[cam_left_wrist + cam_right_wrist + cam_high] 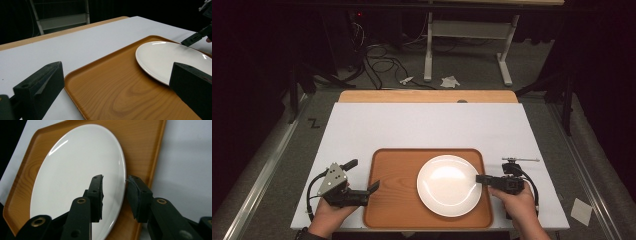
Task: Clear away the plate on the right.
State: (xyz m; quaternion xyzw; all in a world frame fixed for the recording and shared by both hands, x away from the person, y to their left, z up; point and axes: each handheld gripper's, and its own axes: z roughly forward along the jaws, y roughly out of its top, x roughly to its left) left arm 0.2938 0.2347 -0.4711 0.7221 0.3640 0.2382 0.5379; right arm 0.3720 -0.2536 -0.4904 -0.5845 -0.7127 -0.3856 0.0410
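Jaws of our right gripper (114, 195) straddled the plate (75, 177) rim unclosed; a shallow bite risked slipping. Our left gripper (362, 192) gaped at the tray (392, 200).

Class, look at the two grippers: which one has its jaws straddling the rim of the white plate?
The right gripper: one jaw sits over the white plate, the other outside its rim. The left gripper is at the wooden tray's left edge, jaws wide open, away from the plate.

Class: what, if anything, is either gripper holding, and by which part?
Nothing yet. The right gripper straddles the plate rim, jaws open; the left gripper is open.
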